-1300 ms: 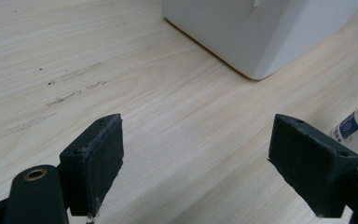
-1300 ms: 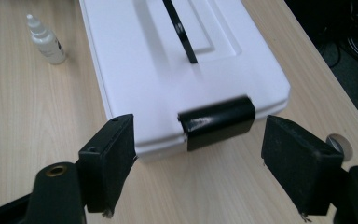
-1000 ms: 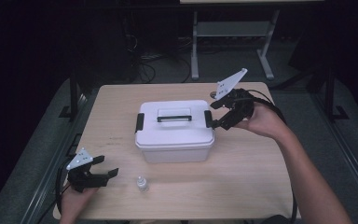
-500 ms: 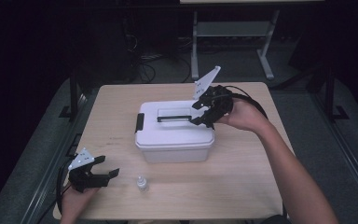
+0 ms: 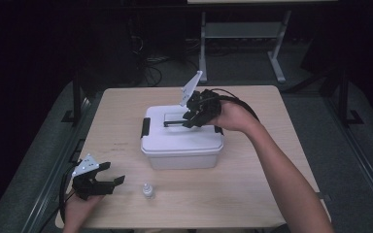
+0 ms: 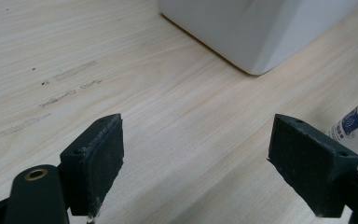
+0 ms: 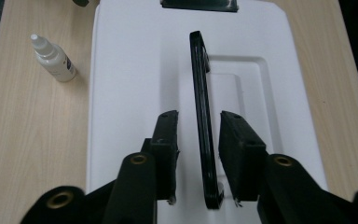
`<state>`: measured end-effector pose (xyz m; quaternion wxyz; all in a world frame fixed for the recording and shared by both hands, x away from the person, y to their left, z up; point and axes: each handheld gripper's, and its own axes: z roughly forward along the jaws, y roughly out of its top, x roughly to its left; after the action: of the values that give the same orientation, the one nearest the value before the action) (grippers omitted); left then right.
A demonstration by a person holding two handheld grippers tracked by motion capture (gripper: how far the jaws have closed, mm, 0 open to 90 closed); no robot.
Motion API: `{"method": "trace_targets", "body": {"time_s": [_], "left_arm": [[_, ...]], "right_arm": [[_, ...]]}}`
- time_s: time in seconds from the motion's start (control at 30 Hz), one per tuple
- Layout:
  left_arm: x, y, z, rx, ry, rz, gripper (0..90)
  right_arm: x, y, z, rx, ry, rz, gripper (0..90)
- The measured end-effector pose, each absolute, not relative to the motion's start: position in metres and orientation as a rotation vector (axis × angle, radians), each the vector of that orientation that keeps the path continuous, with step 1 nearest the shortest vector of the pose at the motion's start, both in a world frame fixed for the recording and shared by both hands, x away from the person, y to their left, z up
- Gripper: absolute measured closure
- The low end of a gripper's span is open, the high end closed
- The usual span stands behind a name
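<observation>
We have our right gripper (image 7: 196, 161) over the white plastic lidded box (image 5: 182, 143) mid-table, its jaws just narrowed around the raised black carry handle (image 7: 203, 116) without yet pressing it. Our left gripper (image 6: 196, 168) rests wide apart at the near-left corner of the pale wooden table (image 5: 252, 184), beside a small white dropper bottle (image 5: 148, 191).

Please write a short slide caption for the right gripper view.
Right gripper straddles the white box's black handle, pads not yet touching it.

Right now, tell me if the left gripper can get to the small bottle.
Probably yes: the left gripper stands open beside the bottle, with only bare table between them; the box sits farther back.
</observation>
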<state>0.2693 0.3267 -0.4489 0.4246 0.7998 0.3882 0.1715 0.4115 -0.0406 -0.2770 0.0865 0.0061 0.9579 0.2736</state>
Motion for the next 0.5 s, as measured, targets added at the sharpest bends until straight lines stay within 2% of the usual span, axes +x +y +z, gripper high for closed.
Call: {"method": "trace_targets", "body": {"time_s": [0.1,0.5], "left_arm": [[0.270,0.327,-0.449,1.995,0.973,0.430,17.6],[0.271,0.328,-0.450,1.994,0.977,0.426,17.5]], "right_arm": [[0.417,-0.034,-0.280,0.008,2.859,0.786,75.2],[0.441,-0.020,-0.288,0.050,2.896,0.811,79.6]]}}
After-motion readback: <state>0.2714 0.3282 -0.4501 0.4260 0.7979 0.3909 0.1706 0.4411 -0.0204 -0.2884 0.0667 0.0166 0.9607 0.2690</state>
